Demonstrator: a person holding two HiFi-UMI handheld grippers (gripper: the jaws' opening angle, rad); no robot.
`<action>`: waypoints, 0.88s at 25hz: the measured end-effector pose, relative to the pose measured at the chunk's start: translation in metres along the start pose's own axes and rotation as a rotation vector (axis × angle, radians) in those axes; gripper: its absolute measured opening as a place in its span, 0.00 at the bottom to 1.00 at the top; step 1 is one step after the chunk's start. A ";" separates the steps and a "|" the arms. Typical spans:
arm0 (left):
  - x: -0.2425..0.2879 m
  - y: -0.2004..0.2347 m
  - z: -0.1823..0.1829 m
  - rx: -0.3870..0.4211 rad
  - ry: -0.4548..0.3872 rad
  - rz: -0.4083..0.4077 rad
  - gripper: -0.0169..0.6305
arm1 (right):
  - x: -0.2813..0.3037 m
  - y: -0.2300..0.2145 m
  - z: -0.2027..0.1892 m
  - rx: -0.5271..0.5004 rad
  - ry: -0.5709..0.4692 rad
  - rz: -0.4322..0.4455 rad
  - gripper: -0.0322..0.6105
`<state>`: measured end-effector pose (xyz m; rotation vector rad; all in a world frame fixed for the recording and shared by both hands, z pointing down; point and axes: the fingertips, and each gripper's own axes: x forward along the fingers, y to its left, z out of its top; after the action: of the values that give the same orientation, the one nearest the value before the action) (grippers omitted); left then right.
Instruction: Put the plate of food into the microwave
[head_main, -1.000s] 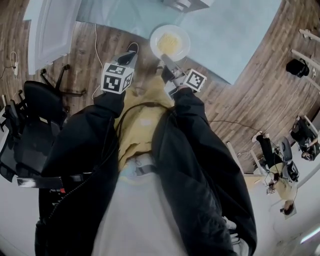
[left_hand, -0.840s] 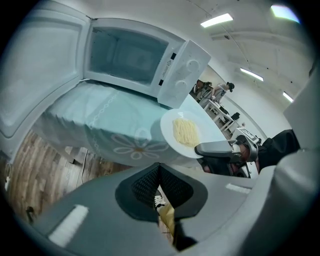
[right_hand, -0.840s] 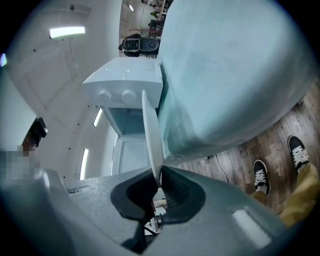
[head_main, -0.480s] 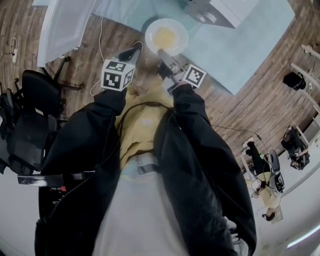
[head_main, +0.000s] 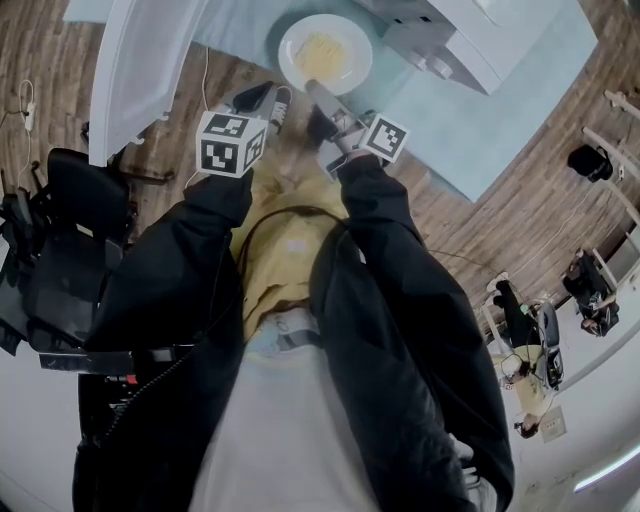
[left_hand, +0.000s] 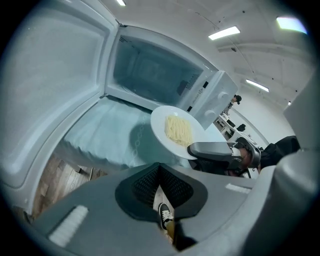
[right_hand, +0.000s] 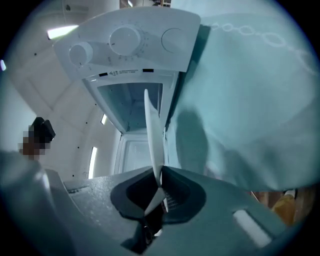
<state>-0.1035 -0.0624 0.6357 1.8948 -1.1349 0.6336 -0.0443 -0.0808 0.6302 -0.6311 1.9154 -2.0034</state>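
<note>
1. The one plate (head_main: 325, 52) hangs in the air at the table's near edge, in front of the microwave's mouth. It carries a single heap of noodles (head_main: 322, 48).
2. The right gripper (head_main: 312, 88) has its fingers clenched on the plate's near rim. In the right gripper view, the plate (right_hand: 153, 135) shows edge-on, in line with the open cavity (right_hand: 131, 105).
3. The left gripper (head_main: 262, 97) hovers just beside the right one. Its fingers are clenched on nothing and stay apart from the plate.
4. The one microwave (head_main: 455, 40) stands on the table's pale blue cloth (head_main: 470, 120). Its door (left_hand: 55, 85) is swung wide to the left, and its control panel (right_hand: 130, 42) sits to the right of the cavity.
5. A strip of cloth lies free between the plate and the cavity.
</note>
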 end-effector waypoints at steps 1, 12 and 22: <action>0.001 0.004 0.007 0.001 -0.009 0.000 0.02 | 0.008 0.004 0.005 0.001 -0.008 0.011 0.07; -0.004 0.026 0.070 0.037 -0.105 0.027 0.02 | 0.076 0.041 0.057 -0.021 -0.058 0.087 0.08; -0.004 0.032 0.092 0.033 -0.143 0.024 0.02 | 0.129 0.037 0.088 0.012 -0.161 0.048 0.08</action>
<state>-0.1330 -0.1463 0.5963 1.9833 -1.2462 0.5396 -0.1135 -0.2238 0.6084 -0.7133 1.8062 -1.8734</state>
